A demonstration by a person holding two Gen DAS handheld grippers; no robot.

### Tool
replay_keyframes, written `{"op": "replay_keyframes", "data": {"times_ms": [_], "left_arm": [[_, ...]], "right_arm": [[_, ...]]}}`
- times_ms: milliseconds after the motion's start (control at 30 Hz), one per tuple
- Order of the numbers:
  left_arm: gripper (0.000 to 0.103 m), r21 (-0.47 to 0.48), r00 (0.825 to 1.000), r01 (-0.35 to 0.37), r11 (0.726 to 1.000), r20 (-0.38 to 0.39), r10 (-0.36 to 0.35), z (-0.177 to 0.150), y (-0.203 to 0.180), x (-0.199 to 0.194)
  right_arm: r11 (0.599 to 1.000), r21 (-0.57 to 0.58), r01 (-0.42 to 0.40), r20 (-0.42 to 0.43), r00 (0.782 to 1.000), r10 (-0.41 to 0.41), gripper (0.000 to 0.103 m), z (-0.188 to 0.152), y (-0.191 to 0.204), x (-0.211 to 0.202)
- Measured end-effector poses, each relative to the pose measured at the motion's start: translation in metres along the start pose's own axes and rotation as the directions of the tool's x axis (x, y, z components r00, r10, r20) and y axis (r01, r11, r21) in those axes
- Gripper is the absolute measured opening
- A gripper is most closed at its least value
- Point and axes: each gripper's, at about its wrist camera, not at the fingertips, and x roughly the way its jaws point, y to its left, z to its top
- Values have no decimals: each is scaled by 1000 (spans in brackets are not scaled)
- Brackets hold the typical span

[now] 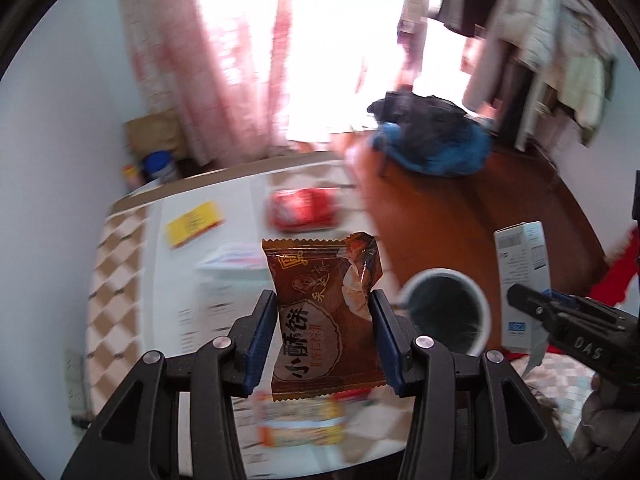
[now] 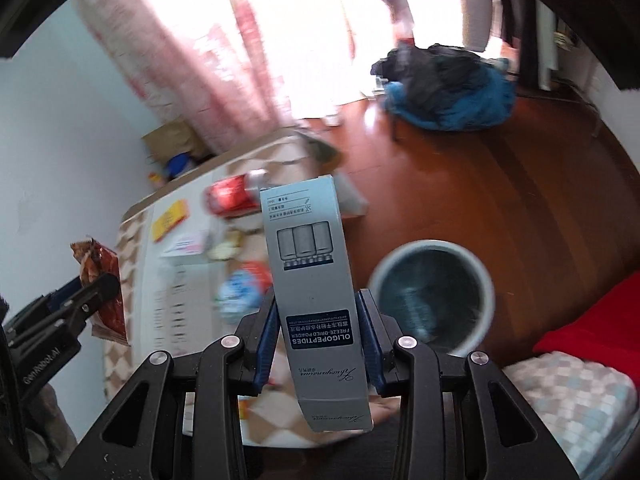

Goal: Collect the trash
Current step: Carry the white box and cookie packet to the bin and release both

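My left gripper [image 1: 323, 304] is shut on a brown snack wrapper [image 1: 320, 304], held upright above the table. The same wrapper [image 2: 104, 280] shows at the left of the right wrist view in the left gripper [image 2: 94, 292]. My right gripper [image 2: 317, 308] is shut on a tall grey carton [image 2: 310, 280] printed "OLIGOPEPTIDES". That carton [image 1: 522, 276] and the right gripper [image 1: 532, 304] appear at the right of the left wrist view. A round bin [image 2: 432, 296] with a white rim stands on the floor just right of both; it also shows as the bin [image 1: 444, 312] beside the wrapper.
The table [image 1: 120, 280] holds a red packet [image 1: 304, 208], a yellow packet [image 1: 194, 222], papers and other wrappers [image 2: 244, 288]. A blue and black pile [image 2: 448, 92] lies on the wooden floor [image 2: 460, 184]. A checked cushion [image 2: 572, 400] and red cloth [image 2: 592, 332] sit lower right.
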Motion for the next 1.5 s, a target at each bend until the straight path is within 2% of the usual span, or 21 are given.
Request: {"op": "replay_keyframes", "data": {"times_ms": [100,233,433,467,633,900,1133,1200,1233,1333,1400,1500], "left_arm": [[43,44,997,65,997,-43,-63,9,-51,34],[43,87,987,117,989,-116,-107,15,-107,83],[43,117,958,162,980,-257,-127,13,-169,169],[43,116,947,169,979,-294,-128,11,-176,189],[44,97,913,175,980,-389,-124,0,-193,242],[47,111,887,150,982,-453,-84,-15,-210,291],[64,137,890,126,982,-453,-51,-18,-211,300],[83,144,895,120,982,-444,-44,-18,-211,301],[85,141,896,119,983,-441,-45,-18,-211,302],[87,141,901,106,984,-433,-34,-16,-209,297],[96,147,905,94,985,-425,-23,-15,-207,294],[98,151,913,84,985,-408,-15,-14,-204,284]], "right_arm": [[997,64,33,-14,999,-32,39,-3,-54,6],[987,149,62,-69,996,-52,39,-9,-119,33],[967,245,74,-173,984,-31,39,-18,-191,102],[965,254,71,-185,982,-24,39,-19,-198,111],[949,305,80,-246,969,-3,39,-23,-234,169],[933,350,90,-295,955,18,39,-32,-269,228],[921,381,85,-304,952,38,41,-38,-281,246],[922,378,81,-298,954,38,47,-37,-280,246],[923,377,78,-295,955,40,55,-36,-280,246],[926,367,87,-284,959,22,64,-33,-277,239],[928,357,103,-280,960,2,67,-31,-275,233],[936,324,136,-279,959,-43,86,-29,-272,221]]}}
